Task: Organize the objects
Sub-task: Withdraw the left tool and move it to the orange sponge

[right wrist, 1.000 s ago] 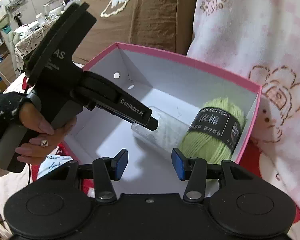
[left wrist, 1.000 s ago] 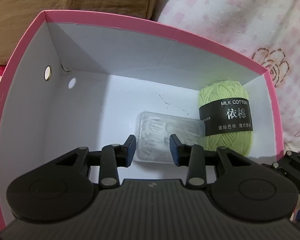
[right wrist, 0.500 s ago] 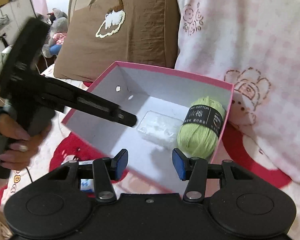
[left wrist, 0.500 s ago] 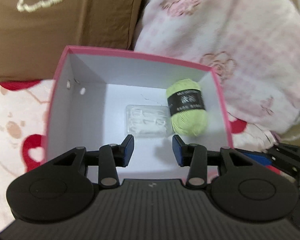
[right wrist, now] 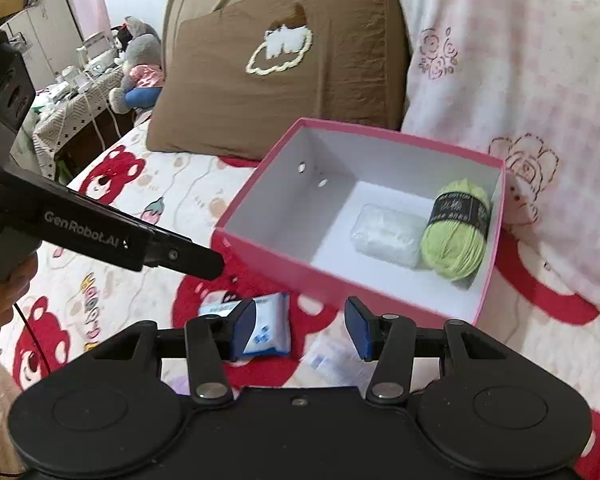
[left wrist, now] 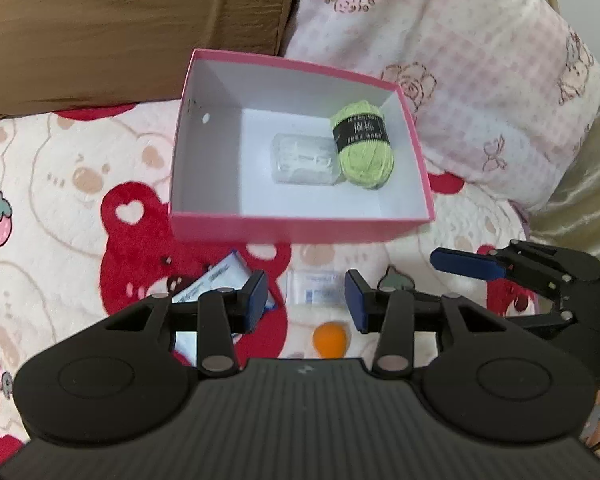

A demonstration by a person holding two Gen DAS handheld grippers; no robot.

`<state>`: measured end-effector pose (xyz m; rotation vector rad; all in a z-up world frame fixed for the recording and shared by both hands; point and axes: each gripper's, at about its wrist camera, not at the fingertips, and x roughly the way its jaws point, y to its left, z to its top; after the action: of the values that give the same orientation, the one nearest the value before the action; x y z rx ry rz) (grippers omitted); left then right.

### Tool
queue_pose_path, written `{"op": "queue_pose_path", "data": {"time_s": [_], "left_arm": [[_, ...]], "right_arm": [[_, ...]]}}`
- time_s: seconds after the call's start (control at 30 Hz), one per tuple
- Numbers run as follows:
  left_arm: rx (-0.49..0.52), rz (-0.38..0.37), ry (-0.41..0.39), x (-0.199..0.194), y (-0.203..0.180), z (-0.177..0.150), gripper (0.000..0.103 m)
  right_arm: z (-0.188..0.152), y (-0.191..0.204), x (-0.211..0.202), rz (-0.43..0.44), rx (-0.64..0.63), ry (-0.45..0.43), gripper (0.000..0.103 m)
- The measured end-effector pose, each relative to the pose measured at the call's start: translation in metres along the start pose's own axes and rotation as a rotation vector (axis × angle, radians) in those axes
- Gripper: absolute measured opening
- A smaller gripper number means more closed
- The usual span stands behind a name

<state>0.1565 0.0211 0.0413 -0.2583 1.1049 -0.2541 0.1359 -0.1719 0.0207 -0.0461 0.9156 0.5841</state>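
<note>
Probably light and soft, the wipes packet [right wrist: 266, 326] just ahead of the empty, wide-open right gripper [right wrist: 298, 328] should be pinched across its short sides.

The box [left wrist: 300, 232] is pink outside, white inside — the yarn [left wrist: 366, 156] lime green with a black band. The bedspread [left wrist: 60, 184] is cream with red bears; one pillow [left wrist: 120, 32] is brown, the other [left wrist: 480, 80] pink-checked.

"GenRobot.AI" is printed on the left gripper [right wrist: 216, 266].

Black left gripper [left wrist: 305, 300], blue pads [left wrist: 256, 295]; white "GenRobot.AI" lettering
</note>
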Motion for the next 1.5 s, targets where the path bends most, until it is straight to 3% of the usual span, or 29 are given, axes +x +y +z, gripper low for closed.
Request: {"op": "queue_pose_path", "data": {"time_s": [0.43, 0.6, 0.93, 1.07, 1.2, 1.3, 1.5], "left_arm": [[0.048, -0.074, 0.032, 0.01, -0.015, -0.058, 0.041], [0.05, -0.077, 0.03, 0.017, -0.01, -0.071, 0.045], [0.076, -0.116, 0.034, 0.04, -0.003, -0.098, 0.057], [0.011, -0.157, 0.08, 0.058, 0.006, -0.102, 0.059], [0.001, -0.134, 0.042, 0.069, 0.011, -0.105, 0.059], [-0.006, -0.151, -0.002, 0.077, 0.014, -0.106, 0.059], [-0.002, -0.177, -0.016, 0.093, 0.011, -0.111, 0.059]], "right_arm": [[-0.049, 0.033, -0.027, -0.02, -0.039, 0.015, 0.061], [-0.07, 0.042, -0.022, -0.041, -0.07, 0.026, 0.064], [-0.092, 0.048, 0.003, -0.064, -0.104, -0.01, 0.08], [-0.104, 0.054, 0.016, -0.085, -0.167, -0.032, 0.08], [-0.114, 0.054, 0.032, -0.104, -0.204, -0.022, 0.079], [-0.118, 0.049, 0.041, -0.119, -0.183, -0.045, 0.079], [-0.13, 0.036, 0.061, -0.202, -0.152, -0.096, 0.08]]}}
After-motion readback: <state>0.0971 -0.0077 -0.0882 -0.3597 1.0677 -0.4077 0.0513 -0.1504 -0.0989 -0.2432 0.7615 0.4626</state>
